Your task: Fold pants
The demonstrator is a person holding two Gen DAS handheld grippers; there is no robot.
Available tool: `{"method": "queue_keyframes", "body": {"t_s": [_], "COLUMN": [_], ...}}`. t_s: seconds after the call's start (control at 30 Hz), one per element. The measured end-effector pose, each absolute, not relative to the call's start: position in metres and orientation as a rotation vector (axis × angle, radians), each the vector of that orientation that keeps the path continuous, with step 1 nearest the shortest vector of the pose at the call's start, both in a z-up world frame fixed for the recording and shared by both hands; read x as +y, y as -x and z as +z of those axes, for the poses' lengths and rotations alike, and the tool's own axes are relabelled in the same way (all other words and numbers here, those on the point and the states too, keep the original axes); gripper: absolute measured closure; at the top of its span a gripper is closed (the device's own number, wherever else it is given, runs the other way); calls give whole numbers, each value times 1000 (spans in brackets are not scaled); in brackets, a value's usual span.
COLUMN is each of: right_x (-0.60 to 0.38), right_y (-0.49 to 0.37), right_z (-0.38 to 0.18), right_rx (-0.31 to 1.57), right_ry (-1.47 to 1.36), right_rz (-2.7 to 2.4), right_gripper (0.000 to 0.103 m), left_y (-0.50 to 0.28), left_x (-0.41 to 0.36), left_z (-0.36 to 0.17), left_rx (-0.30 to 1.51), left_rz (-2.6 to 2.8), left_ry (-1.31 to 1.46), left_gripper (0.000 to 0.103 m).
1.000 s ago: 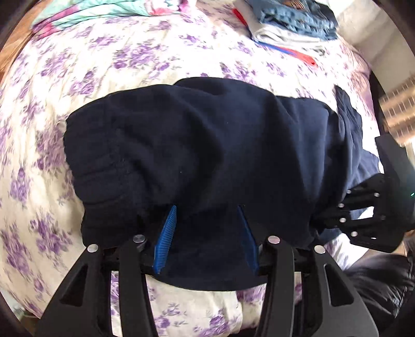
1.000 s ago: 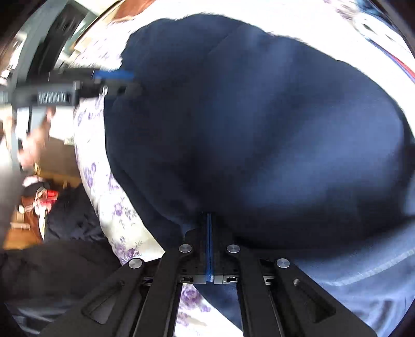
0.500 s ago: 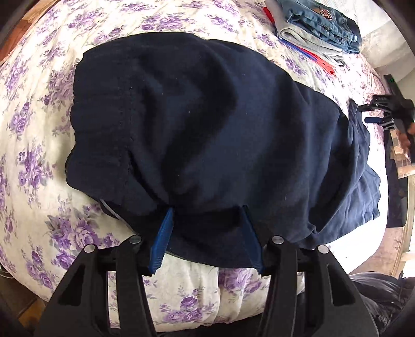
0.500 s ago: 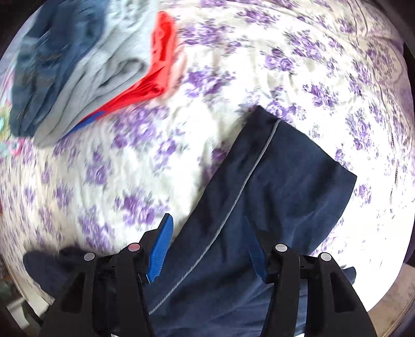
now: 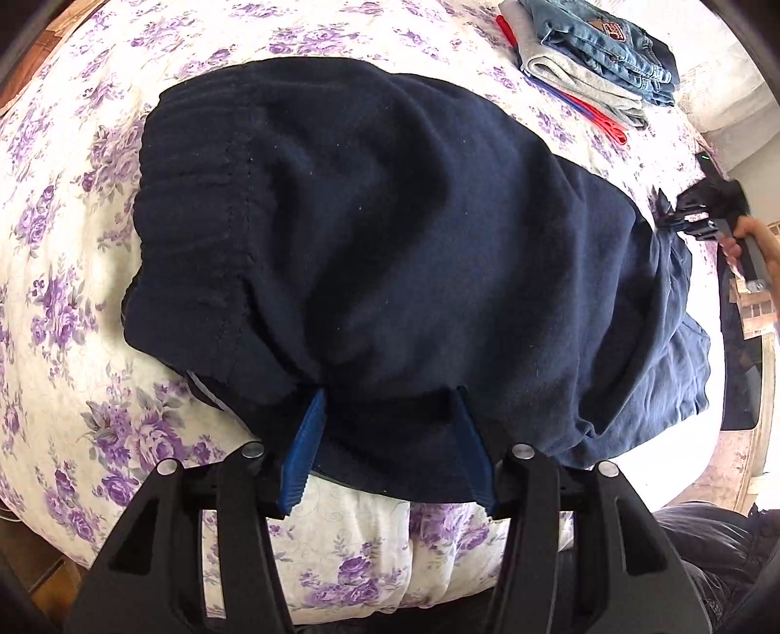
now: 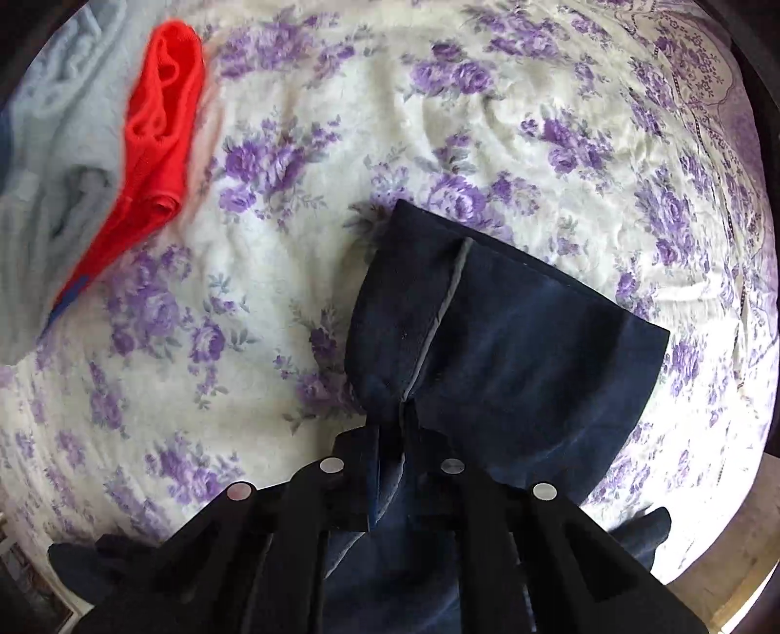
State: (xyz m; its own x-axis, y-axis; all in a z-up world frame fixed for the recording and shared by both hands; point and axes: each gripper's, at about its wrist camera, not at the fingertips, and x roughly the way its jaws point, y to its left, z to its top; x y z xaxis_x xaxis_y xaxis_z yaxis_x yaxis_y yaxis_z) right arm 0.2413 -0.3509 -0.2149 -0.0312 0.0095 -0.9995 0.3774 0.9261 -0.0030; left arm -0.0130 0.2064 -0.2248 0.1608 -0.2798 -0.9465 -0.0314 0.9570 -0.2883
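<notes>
Dark navy pants lie folded across the floral bedspread, ribbed waistband at the left. My left gripper is open, its blue pads straddling the near edge of the pants. My right gripper is shut on a pinch of the leg hem end, which has a grey side stripe. The right gripper also shows at the far right in the left wrist view, at the leg end of the pants.
A stack of folded jeans, grey and red clothes sits at the back right of the bed; the red garment lies left of my right gripper. The bed's edge is close in front of my left gripper.
The right gripper, open over the leg hem half a second ago, has shut on it. The left gripper has stayed open at the pants' near edge; the pants lie flatter than a second ago.
</notes>
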Motion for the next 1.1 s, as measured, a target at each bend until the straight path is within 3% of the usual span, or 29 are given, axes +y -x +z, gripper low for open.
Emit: {"method": "queue_keyframes", "body": {"t_s": [0.23,0.33,0.43,0.67,0.97,1.03,1.1], "right_x": [-413,-445,-474,-475,-473,-473,-472], "right_y": [-119,-46,20,122,120,116,114], "right_z": [-107,-94,-129,-270,-235,-245,-258], "right_rx": [1317,1225,1225,1288,1223,1267,1356], "right_ry": [-472,-525,-638,-907,-879,-859,-829], "right_rz": [-183,-211,-274,-413,-367,-376,-401], "right_gripper": [97,97,97,97,97,88,61], "left_y": [10,8,5,-4,-9,-10,-11], "left_x": [212,212,208,190,175,175,169], "left_z": [-226,-226,-225,-223,-206,-201,-192], "left_rx": [1411,1424,1446,1507,1525,1521,1499], "left_rz": [-215,-226,-223,-221,-255,-270,-305], "left_ry": [281,261,219,110,24,61,94], "left_gripper": [52,52,52,49,47,47,47]}}
